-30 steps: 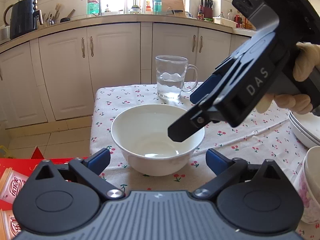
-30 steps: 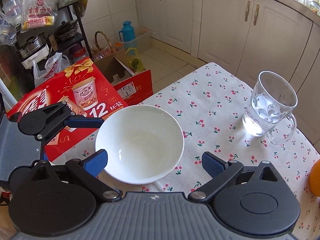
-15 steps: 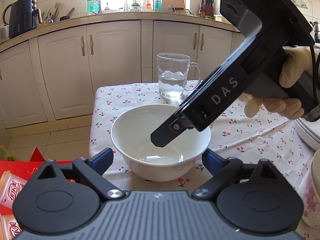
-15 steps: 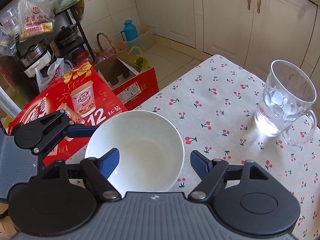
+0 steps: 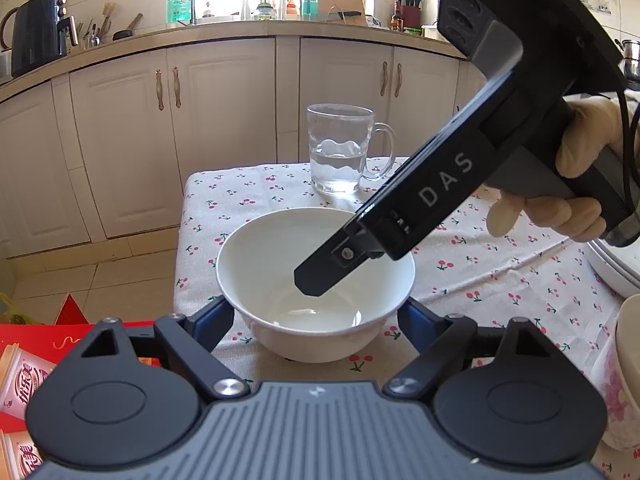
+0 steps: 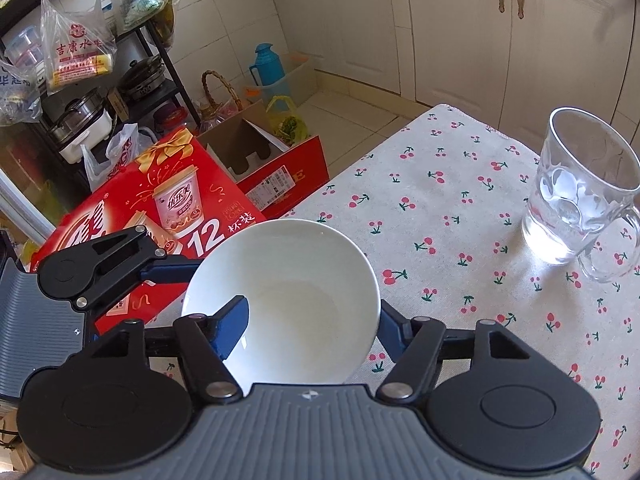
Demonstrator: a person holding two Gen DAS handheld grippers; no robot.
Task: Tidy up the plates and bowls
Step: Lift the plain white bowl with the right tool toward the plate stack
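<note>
Left gripper (image 5: pixel 316 322) had its fingers (image 5: pixel 210 318) spread wide, one on either side of the white bowl (image 5: pixel 316 280), which sat on the cherry-print worktop (image 5: pixel 248 200) near its corner. Contact with the bowl's sides: could not tell. Right gripper (image 6: pixel 310 316) also stood wide: one finger reached inside the bowl (image 6: pixel 288 296), the other outside its rim, wall between them, not pinched. Beyond the fingers stood a glass mug (image 5: pixel 340 148) with water. Stacked plates (image 5: pixel 612 268) lay right of the left fingers.
</note>
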